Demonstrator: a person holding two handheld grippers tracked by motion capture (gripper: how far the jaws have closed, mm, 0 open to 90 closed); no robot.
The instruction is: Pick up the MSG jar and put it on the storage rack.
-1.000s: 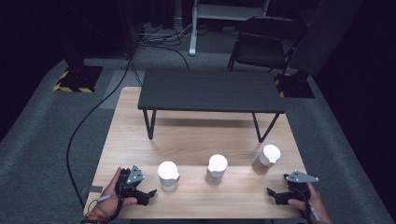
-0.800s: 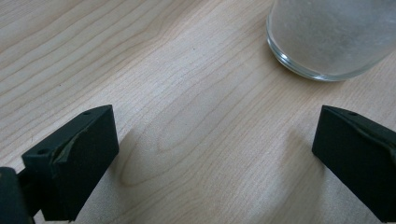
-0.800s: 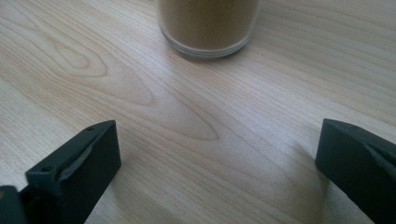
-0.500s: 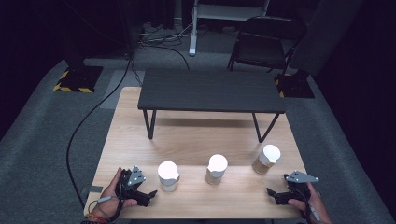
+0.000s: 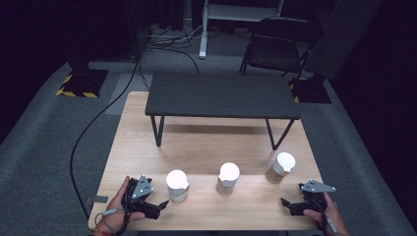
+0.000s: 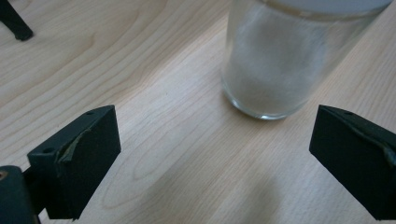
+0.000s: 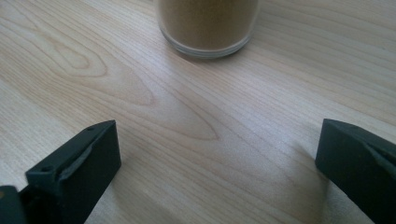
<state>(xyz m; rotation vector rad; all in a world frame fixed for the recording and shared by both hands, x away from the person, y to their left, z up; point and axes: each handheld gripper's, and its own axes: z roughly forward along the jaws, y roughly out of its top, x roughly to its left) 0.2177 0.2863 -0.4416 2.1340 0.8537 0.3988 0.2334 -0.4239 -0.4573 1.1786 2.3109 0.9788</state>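
Note:
Three glass jars with white lids stand in a row on the wooden table: a left jar, a middle jar and a right jar. My left gripper rests on the table just left of the left jar, open and empty. In the left gripper view that gripper has its jaws spread wide, and the jar of whitish powder stands ahead and to the right. My right gripper lies near the front right corner, open. In the right gripper view a jar of brown powder stands ahead of the spread, empty gripper.
A low black bench stands on the far half of the table, its legs behind the jars. A black cable runs over the grey carpet on the left. A folding chair is beyond the table.

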